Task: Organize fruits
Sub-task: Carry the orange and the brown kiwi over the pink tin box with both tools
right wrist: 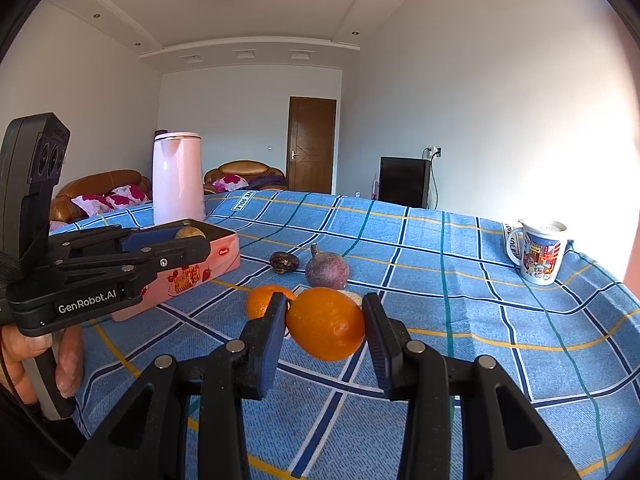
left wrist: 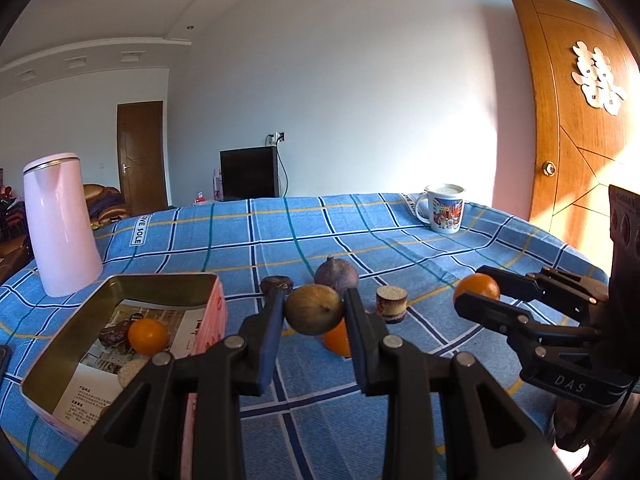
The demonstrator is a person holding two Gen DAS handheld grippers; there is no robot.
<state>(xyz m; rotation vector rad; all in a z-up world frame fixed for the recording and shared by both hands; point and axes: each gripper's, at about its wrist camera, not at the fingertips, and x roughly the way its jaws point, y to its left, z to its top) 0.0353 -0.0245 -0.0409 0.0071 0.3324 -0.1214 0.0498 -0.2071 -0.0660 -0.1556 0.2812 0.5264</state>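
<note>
My left gripper [left wrist: 314,310] is shut on a brown-green round fruit [left wrist: 313,309], held above the blue checked cloth just right of the pink tin box [left wrist: 168,280]. The box holds an orange [left wrist: 148,336] and a dark fruit [left wrist: 114,334]. My right gripper [right wrist: 325,322] is shut on an orange [right wrist: 326,323] above the cloth; in the left wrist view it shows at the right as the right gripper [left wrist: 478,292]. On the cloth lie a purple fig-like fruit [right wrist: 327,270], a dark wrinkled fruit [right wrist: 283,261], another orange [right wrist: 262,300] and a short brown stub [left wrist: 391,304].
A tall pink kettle [left wrist: 60,224] stands behind the box at the far left. A printed mug [right wrist: 540,256] sits near the table's far right edge. A hand [right wrist: 36,360] holds the left gripper's handle. A wooden door [left wrist: 576,128] lies beyond the table at right.
</note>
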